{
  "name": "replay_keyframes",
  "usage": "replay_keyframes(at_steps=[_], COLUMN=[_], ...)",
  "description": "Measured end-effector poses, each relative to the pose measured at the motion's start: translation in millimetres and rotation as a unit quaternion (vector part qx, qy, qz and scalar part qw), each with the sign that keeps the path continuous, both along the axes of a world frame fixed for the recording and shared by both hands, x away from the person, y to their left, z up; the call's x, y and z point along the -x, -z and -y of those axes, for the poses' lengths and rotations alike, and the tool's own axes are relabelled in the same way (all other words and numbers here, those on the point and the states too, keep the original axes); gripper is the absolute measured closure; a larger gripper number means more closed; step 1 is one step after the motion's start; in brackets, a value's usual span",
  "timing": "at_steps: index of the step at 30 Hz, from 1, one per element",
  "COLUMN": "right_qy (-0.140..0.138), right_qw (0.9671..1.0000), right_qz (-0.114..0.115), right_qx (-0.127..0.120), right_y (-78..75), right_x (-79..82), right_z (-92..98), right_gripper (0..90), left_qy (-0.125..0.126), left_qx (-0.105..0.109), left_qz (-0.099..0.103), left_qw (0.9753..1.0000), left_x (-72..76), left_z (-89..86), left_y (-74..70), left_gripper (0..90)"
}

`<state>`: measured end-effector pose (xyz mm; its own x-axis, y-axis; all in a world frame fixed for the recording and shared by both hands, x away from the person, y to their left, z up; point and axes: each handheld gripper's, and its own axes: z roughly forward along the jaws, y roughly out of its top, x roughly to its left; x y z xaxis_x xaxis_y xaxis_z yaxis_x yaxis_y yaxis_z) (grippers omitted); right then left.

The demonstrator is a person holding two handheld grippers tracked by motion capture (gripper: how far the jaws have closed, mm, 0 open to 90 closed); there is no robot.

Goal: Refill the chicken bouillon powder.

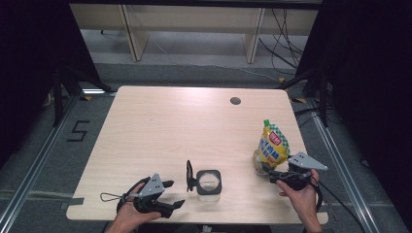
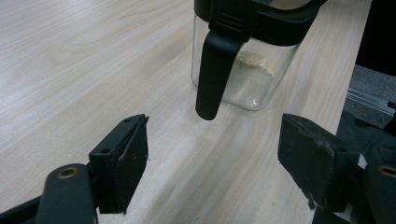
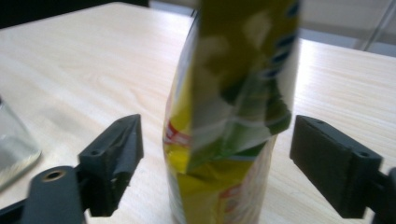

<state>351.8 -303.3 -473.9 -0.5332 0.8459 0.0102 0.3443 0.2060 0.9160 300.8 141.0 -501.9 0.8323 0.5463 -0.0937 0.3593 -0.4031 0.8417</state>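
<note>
A clear jar (image 1: 209, 183) with a black rim and a black lid flap (image 1: 189, 175) hanging at its left side stands near the table's front edge. My left gripper (image 1: 172, 194) is open just left of it. In the left gripper view the jar (image 2: 252, 70) holds a few pale crumbs, and its flap (image 2: 212, 70) hangs ahead of the gripper (image 2: 215, 135). A yellow and green snack bag (image 1: 273, 144) stands upright at the right. My right gripper (image 1: 268, 171) is open at the bag's base. The bag (image 3: 233, 93) stands between the spread jaws of the right gripper (image 3: 217, 130).
The pale wooden table (image 1: 160, 126) has a round cable hole (image 1: 235, 101) near its far edge. Cables lie on the floor beyond the far right corner. A floor marking "5" (image 1: 77, 130) sits left of the table. The jar's corner (image 3: 11, 144) shows at the right gripper view's left edge.
</note>
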Motion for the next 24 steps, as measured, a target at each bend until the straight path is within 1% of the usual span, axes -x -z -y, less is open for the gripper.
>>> replay_keyframes(at_steps=[1,2,3,4,5,6,8,9,10,12,13,14,15,16,17,18,19,20,21,22,23,24], right_qy=[0.005,0.014,0.015,0.024,0.018,0.018,0.024,0.027,0.032,0.028,0.029,0.027,0.029,0.029,0.036,0.034,0.041,0.040,0.035,0.031,0.026,0.016], right_qw=[1.0000,0.9998,0.9996,0.9993,0.9995,0.9994,0.9991,0.9991,0.9989,0.9990,0.9989,0.9985,0.9983,0.9986,0.9986,0.9985,0.9978,0.9977,0.9978,0.9980,0.9982,0.9984], right_qz=[0.004,0.003,0.017,0.007,0.007,0.021,0.036,0.026,0.025,0.031,0.030,0.045,0.048,0.038,0.038,0.037,0.049,0.053,0.057,0.055,0.053,0.053], right_qx=[-0.002,-0.011,-0.013,-0.028,-0.024,-0.023,-0.005,-0.019,-0.023,-0.017,-0.021,-0.011,-0.017,-0.021,-0.014,-0.020,-0.018,-0.013,-0.007,-0.005,-0.007,-0.007], right_y=[1.0,2.5,4.8,5.3,6.2,8.0,8.3,9.4,10.2,11.9,11.8,12.3,13.0,12.3,11.8,12.0,12.6,12.2,12.1,11.7,11.5,10.9], right_x=[0.9,0.9,-1.4,0.2,-1.1,-2.5,-3.6,-3.7,-3.9,-7.9,-7.5,-10.0,-11.3,-10.7,-10.8,-11.2,-12.0,-12.8,-14.5,-15.3,-15.8,-16.7], right_z=[-1.6,-3.7,-5.1,-7.8,-8.3,-9.3,-9.0,-10.2,-11.4,-12.3,-13.4,-12.3,-13.0,-12.9,-12.6,-12.8,-13.0,-11.8,-9.8,-8.7,-7.8,-6.8], right_gripper=[17.6,16.3,14.6,15.7,15.1,15.5,15.3,15.3,15.0,14.3,15.3,16.3,17.1,17.6,19.1,20.7,24.4,26.7,27.3,27.8,28.4,28.9], left_qy=[0.007,0.000,0.001,-0.005,-0.004,-0.003,-0.001,-0.004,-0.005,-0.005,-0.005,-0.006,0.002,0.000,0.000,0.002,0.000,-0.005,-0.002,0.001,-0.007,-0.007], left_qx=[-0.003,0.019,0.024,0.028,0.022,0.018,0.022,0.027,0.025,0.027,0.027,0.025,0.016,0.012,0.014,0.014,0.021,0.030,0.028,0.024,0.027,0.027], left_qz=[-0.001,-0.019,-0.018,-0.018,-0.018,-0.015,-0.014,-0.019,-0.022,-0.023,-0.024,-0.021,-0.014,-0.015,-0.016,-0.016,-0.017,-0.025,-0.022,-0.017,-0.026,-0.025], left_qw=[1.0000,0.9996,0.9996,0.9994,0.9996,0.9997,0.9997,0.9995,0.9994,0.9994,0.9993,0.9995,0.9998,0.9998,0.9998,0.9998,0.9996,0.9992,0.9994,0.9996,0.9993,0.9993], left_x=[-1.3,-0.6,-1.3,-1.1,-1.2,-1.7,-2.2,-1.5,-1.2,-0.8,-0.8,-1.2,-2.7,-2.8,-2.7,-2.8,-2.2,-1.1,-1.4,-1.7,-0.4,-0.3], left_z=[-1.3,-0.8,-1.5,-1.2,-2.0,-2.9,-2.2,-1.1,-0.7,-0.4,-0.4,-0.9,-2.3,-2.8,-2.9,-3.0,-1.9,-0.8,-0.9,-1.2,-0.5,-0.5], left_y=[-0.2,0.8,1.0,1.2,0.3,-0.1,1.0,1.5,1.4,1.5,1.5,1.4,0.9,0.7,0.8,0.7,0.9,1.6,1.5,1.2,1.4,1.5], left_gripper=[24.0,24.0,24.0,23.9,23.9,23.9,23.9,23.9,23.8,23.9,23.9,23.9,23.9,23.9,23.8,23.9,23.9,23.9,23.9,23.9,23.9,23.9])
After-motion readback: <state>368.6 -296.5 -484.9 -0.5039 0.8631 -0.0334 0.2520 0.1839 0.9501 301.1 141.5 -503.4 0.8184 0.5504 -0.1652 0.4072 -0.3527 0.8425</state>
